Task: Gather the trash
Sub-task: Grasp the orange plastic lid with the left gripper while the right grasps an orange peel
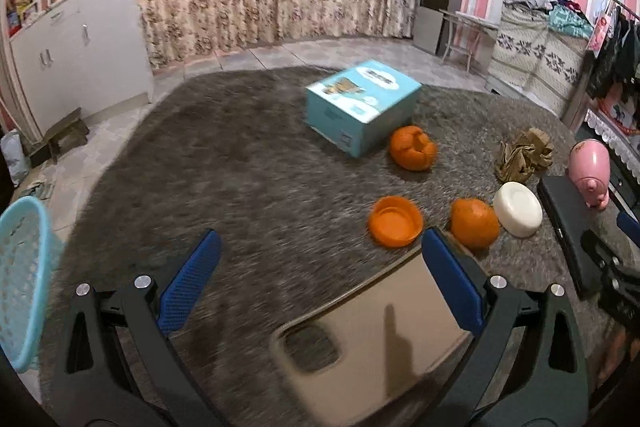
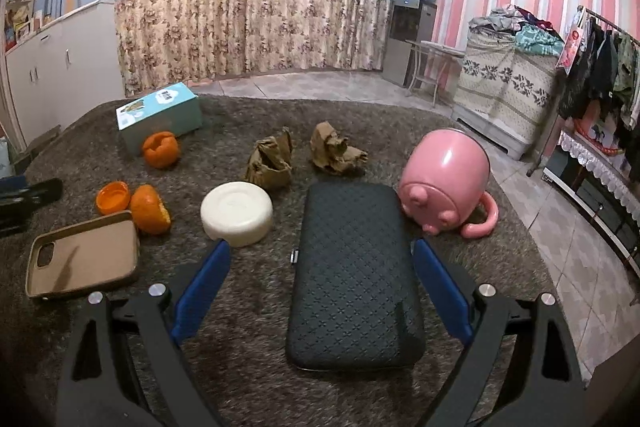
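On the grey shaggy rug lie two orange peels [image 1: 414, 149] [image 1: 475, 223], an orange lid [image 1: 395, 221] and crumpled brown paper [image 1: 524, 155]. In the right wrist view I see two crumpled papers [image 2: 271, 163] [image 2: 336, 149], the peels [image 2: 161, 149] [image 2: 150, 215] and the orange lid [image 2: 113, 197]. A light blue basket [image 1: 20, 279] stands at the far left. My left gripper [image 1: 320, 251] is open above the rug, near the beige phone case [image 1: 372, 323]. My right gripper [image 2: 322, 261] is open over a black quilted case [image 2: 354, 283].
A teal box [image 1: 362, 107] sits at the rug's far side. A white round dish [image 2: 237, 213] and a pink pig mug [image 2: 446, 181] lie on the rug. White cabinets [image 1: 76, 47] stand at left. A covered chest [image 2: 508, 87] and clothes rack [image 2: 600, 67] stand at right.
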A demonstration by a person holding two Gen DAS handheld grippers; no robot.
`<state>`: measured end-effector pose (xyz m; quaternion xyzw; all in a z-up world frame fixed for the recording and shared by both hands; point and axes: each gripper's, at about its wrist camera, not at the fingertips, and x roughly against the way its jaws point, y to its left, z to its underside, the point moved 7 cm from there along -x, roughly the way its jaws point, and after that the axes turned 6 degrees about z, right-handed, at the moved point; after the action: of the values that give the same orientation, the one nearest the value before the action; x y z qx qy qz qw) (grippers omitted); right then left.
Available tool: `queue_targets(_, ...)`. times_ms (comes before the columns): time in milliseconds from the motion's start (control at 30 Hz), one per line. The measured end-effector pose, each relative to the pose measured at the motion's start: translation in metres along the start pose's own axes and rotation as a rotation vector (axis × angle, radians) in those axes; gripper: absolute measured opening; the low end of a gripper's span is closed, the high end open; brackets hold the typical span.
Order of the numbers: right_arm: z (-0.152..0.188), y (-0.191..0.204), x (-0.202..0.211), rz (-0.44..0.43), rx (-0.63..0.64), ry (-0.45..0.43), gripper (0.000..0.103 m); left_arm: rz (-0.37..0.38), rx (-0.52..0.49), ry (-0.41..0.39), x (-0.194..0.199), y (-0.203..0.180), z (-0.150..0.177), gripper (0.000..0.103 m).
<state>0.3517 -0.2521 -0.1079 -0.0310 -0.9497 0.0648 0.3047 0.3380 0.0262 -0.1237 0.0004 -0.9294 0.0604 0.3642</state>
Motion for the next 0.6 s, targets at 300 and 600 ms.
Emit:
queue_targets(300,0.003,-0.005,-0.006,-0.01,-0.03,0.008,0.091,0.012,-0.017,0.112,-0.06,-0.03,-0.003,0.081)
queue_targets(600,-0.001,0.008,-0.009,-0.007,0.01,0.012,0.091,0.075,-0.043,0.132,-0.061,-0.034,0.001,0.039)
